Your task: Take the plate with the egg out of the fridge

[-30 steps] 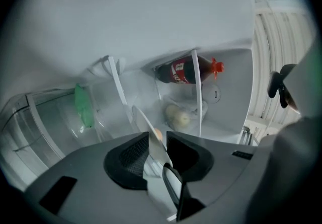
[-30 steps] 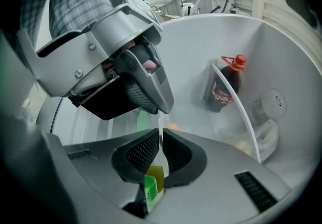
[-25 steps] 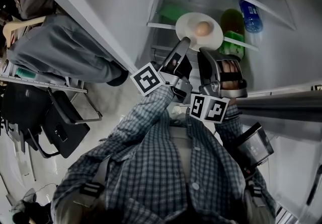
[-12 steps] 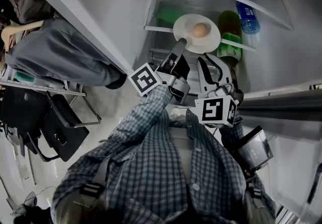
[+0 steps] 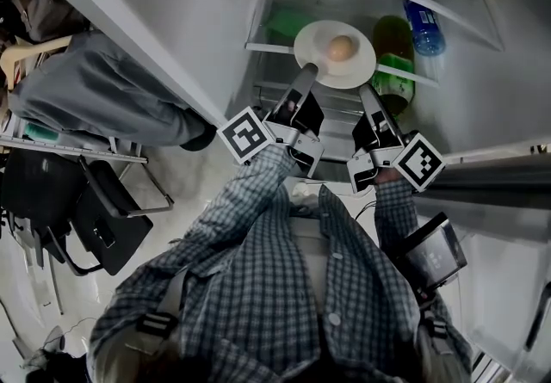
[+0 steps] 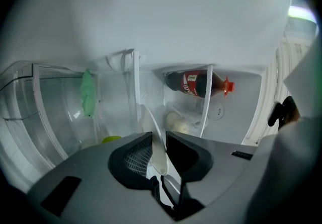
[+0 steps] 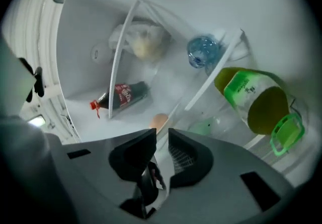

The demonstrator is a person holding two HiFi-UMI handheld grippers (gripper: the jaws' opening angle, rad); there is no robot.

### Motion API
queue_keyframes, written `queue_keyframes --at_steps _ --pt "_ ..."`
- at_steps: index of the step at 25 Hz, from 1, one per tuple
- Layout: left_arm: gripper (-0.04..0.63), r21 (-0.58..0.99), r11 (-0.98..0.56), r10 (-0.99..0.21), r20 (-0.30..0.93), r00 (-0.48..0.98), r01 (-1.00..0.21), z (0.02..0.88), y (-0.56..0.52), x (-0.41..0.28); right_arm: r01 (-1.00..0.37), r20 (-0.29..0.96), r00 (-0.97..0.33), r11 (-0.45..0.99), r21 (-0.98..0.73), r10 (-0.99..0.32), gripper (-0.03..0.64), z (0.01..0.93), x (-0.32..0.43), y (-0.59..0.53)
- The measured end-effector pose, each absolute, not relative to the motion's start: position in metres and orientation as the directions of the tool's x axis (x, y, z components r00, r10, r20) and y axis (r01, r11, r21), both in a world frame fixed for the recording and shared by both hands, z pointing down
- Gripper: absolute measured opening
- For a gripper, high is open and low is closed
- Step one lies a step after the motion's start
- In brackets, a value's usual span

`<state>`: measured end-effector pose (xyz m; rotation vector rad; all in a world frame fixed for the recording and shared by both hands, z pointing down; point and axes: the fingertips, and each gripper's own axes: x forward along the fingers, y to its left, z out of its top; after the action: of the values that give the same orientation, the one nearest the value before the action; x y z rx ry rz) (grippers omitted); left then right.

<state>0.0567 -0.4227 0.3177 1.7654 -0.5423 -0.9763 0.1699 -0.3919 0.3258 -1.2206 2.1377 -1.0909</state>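
Note:
A white plate (image 5: pixel 320 61) with a brown egg (image 5: pixel 341 47) on it sits at the front of a fridge shelf. My left gripper (image 5: pixel 307 74) grips its near left rim; in the left gripper view the plate's edge (image 6: pixel 157 142) stands pinched between the two jaws. My right gripper (image 5: pixel 367 90) is at the near right rim. In the right gripper view its jaws stand narrowly apart on the pale rim (image 7: pixel 162 146), with the egg (image 7: pixel 159 120) just beyond.
A green bottle (image 5: pixel 396 39) and a blue water bottle (image 5: pixel 426 21) lie right of the plate. A red-capped cola bottle (image 6: pixel 197 83) and a bagged food item (image 7: pixel 141 40) are deeper inside. The white fridge door (image 5: pixel 129 28) stands open at left, a seated person's grey trousers (image 5: pixel 103 93) beyond it.
My right gripper rose from near my chest, turned, and came onto the plate's right rim. My left gripper kept its hold on the left rim.

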Motion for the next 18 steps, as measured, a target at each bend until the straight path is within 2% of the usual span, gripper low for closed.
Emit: queue_keyframes --at_steps 5,14,18 --pt "0.091 0.917 -0.393 -0.734 -0.362 0.574 0.076 0.318 -0.423 0.058 -0.402 -0.063 -0.500 0.296 -0.866 -0.864 0.057 0.322 0.170 -0.396" --pt "0.078 0.919 -0.385 -0.738 -0.362 0.570 0.085 0.316 -0.419 0.056 -0.338 -0.055 -0.483 0.244 -0.909 -0.874 0.058 0.322 0.176 -0.411" --pt "0.075 0.921 -0.378 -0.733 -0.359 0.578 0.092 0.313 -0.410 0.057 -0.335 -0.037 -0.469 0.216 -0.917 -0.882 0.089 0.320 0.177 -0.406"
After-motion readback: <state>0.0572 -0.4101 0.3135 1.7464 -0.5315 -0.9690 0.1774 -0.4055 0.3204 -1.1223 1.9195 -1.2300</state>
